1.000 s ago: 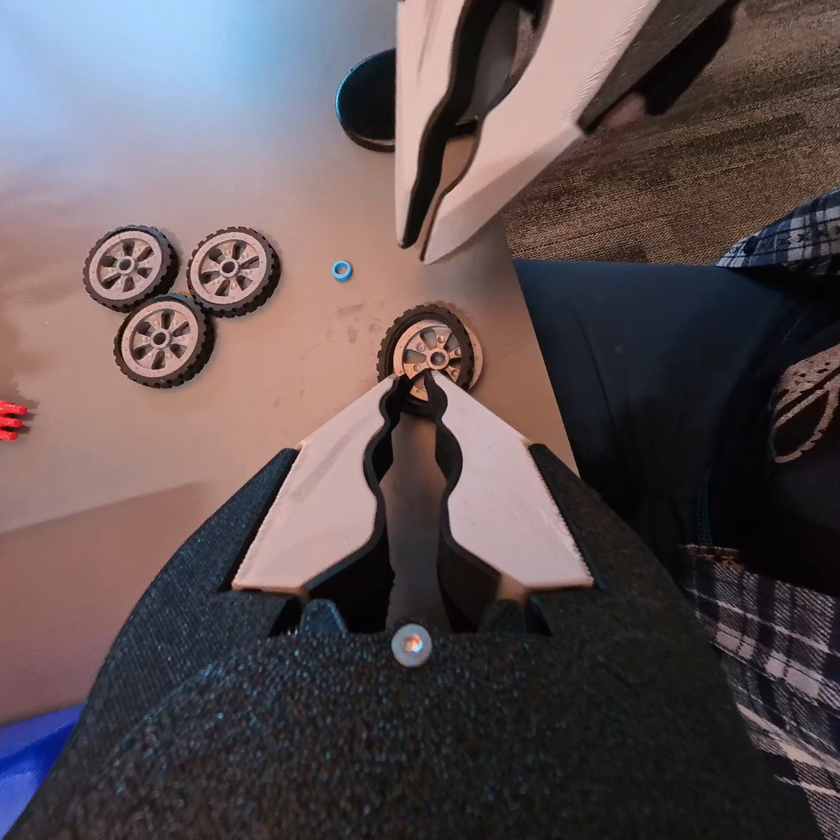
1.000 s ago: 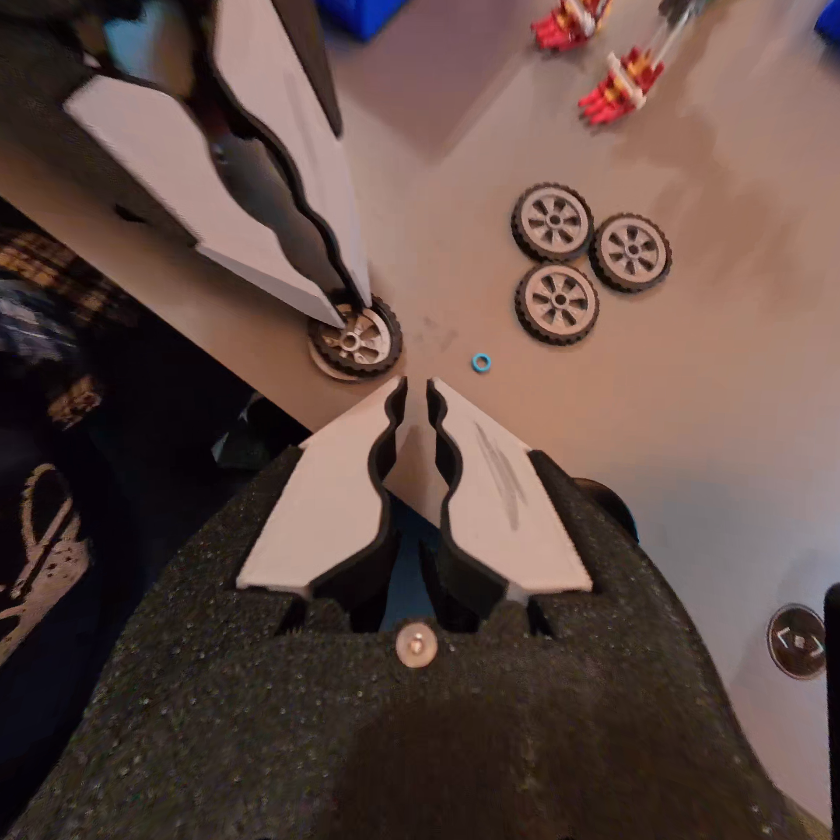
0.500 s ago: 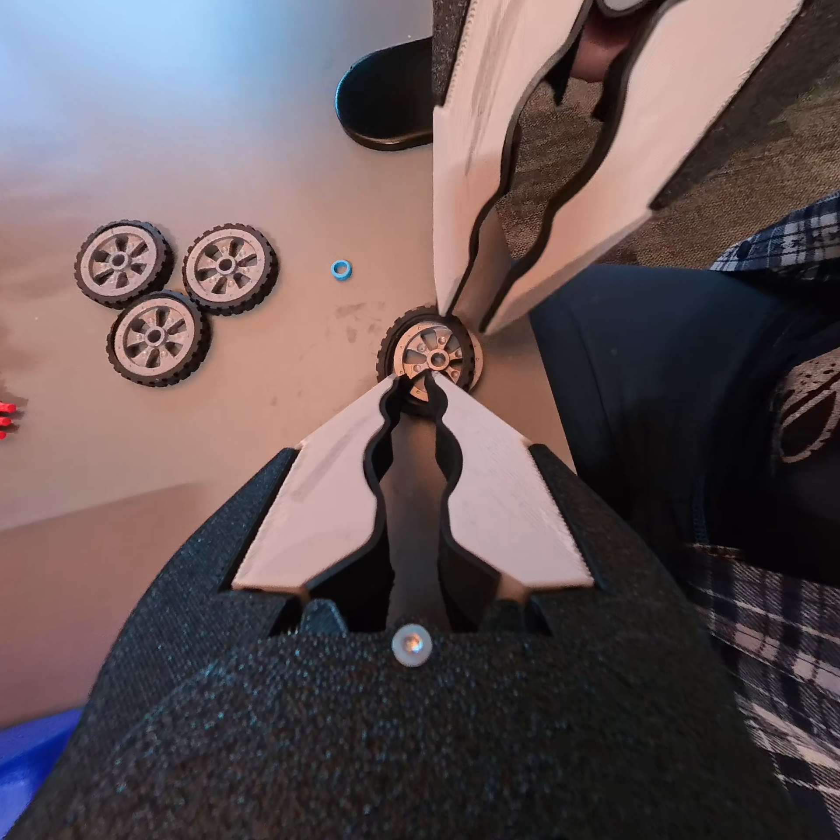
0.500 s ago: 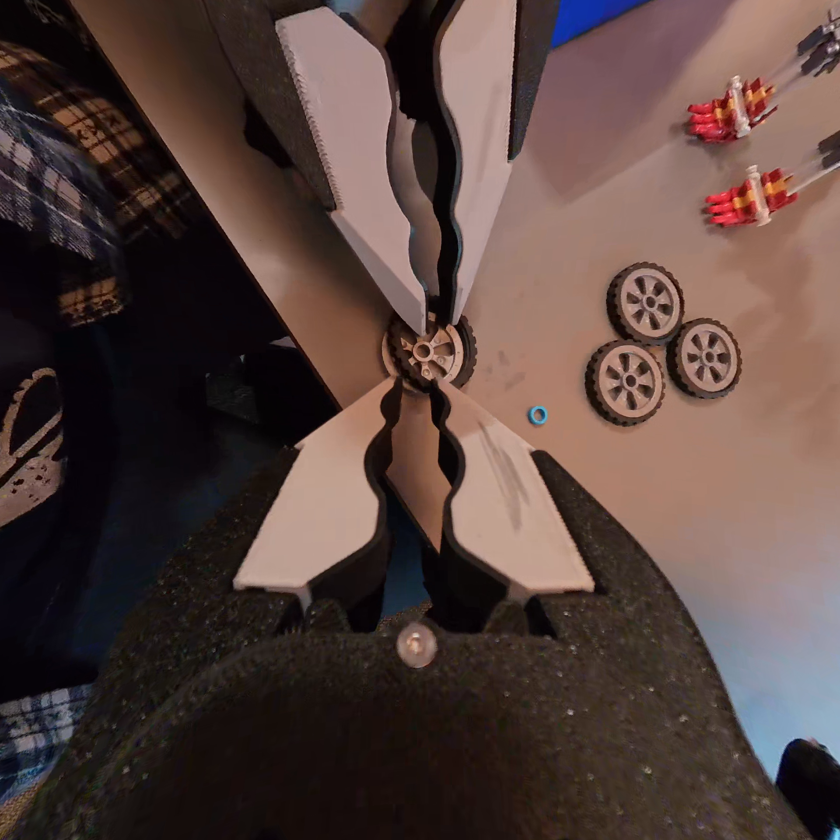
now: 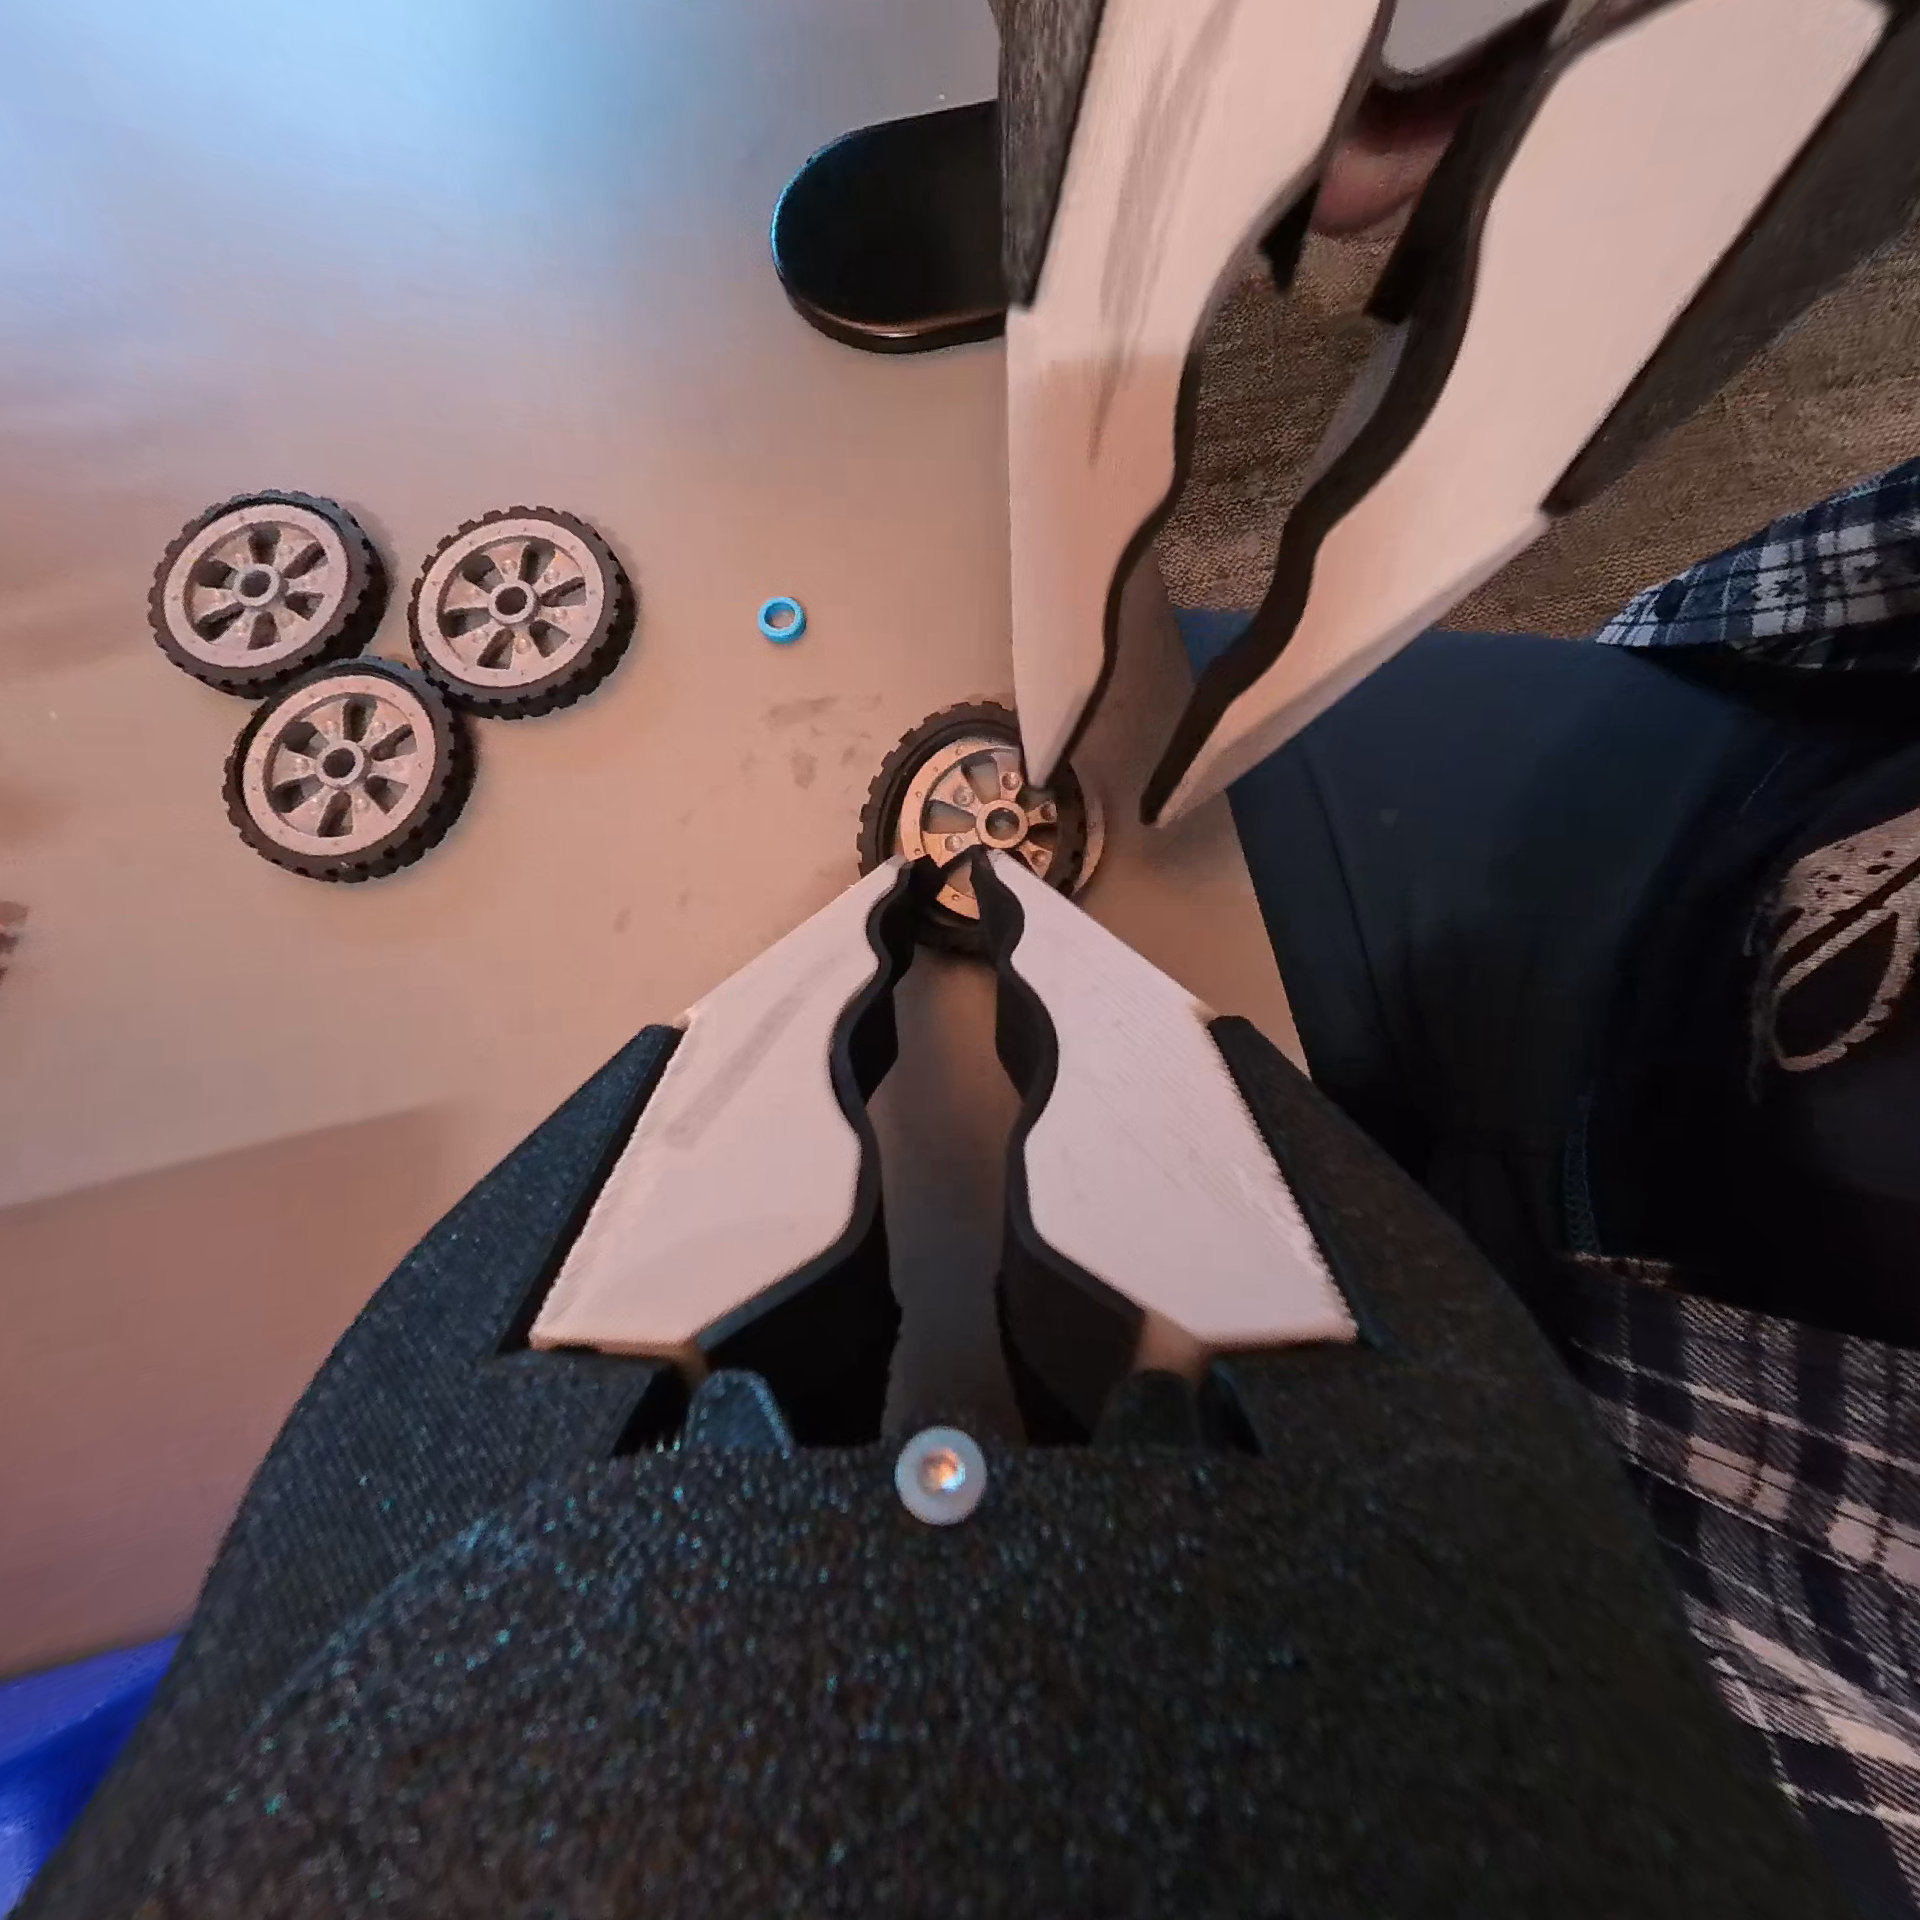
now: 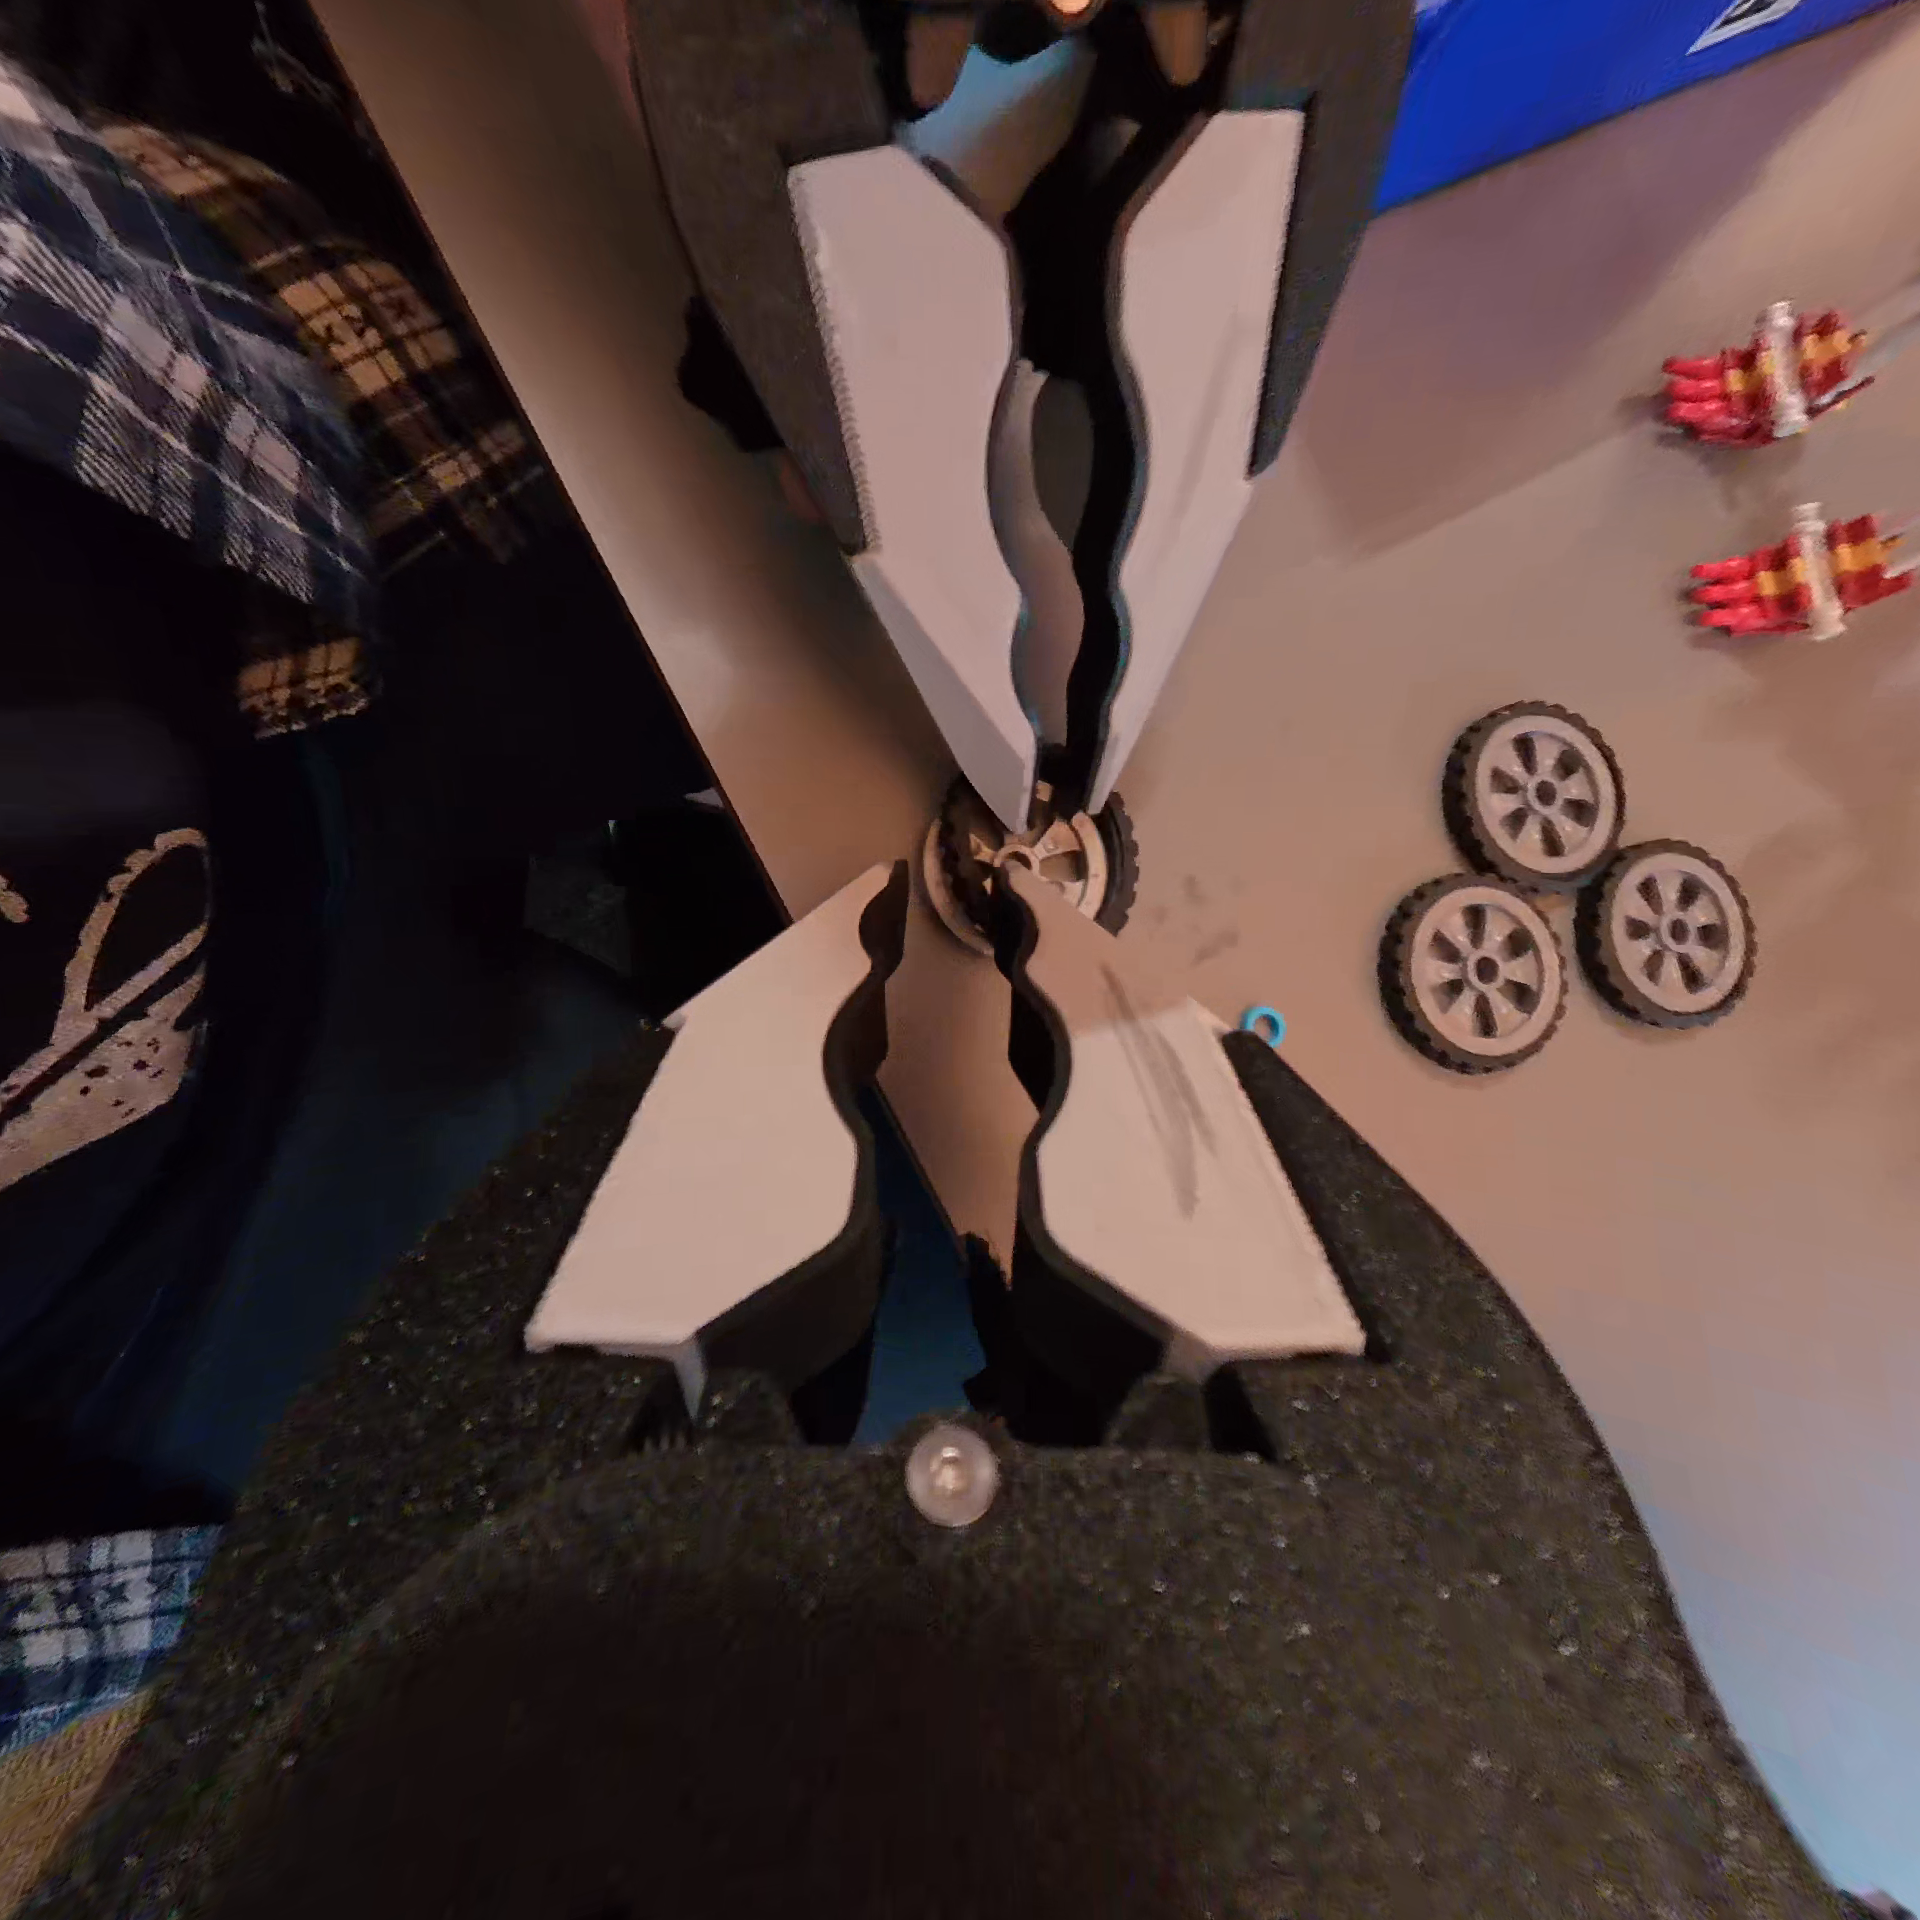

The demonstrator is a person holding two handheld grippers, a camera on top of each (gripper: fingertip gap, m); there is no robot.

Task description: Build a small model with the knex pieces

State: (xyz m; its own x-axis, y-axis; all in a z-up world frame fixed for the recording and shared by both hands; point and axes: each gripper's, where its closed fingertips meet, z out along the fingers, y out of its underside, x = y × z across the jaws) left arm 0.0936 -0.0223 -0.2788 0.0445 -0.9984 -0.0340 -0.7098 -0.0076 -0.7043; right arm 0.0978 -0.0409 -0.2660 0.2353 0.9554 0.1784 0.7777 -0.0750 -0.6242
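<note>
A small wheel with a black tyre and grey spoked hub [image 5: 977, 816] sits near the table's edge, and it also shows in the right wrist view [image 6: 1049, 862]. My left gripper [image 5: 948, 862] is shut on its near rim, one tip inside the hub and one outside the tyre; it shows from above in the right wrist view [image 6: 1065, 795]. My right gripper [image 6: 951, 881] is open and straddles the opposite rim, with a gap at its outer pad. In the left wrist view the right gripper [image 5: 1096, 795] has one tip in the spokes and one outside the tyre.
Three more wheels [image 5: 343, 675] lie together on the tan table [image 5: 623, 935], also in the right wrist view [image 6: 1558, 904]. A small blue ring [image 5: 781, 620] lies between. Two red parts [image 6: 1787, 582], a blue item [image 6: 1558, 94] and a black round object [image 5: 894, 229] lie farther off. A person's dark clothing [image 5: 1507, 883] is past the edge. Left and right tips are no more than a few centimetres apart.
My right gripper came down from above the table to the wheel and its jaws widened around the rim. My left gripper kept its hold on the wheel and stayed put.
</note>
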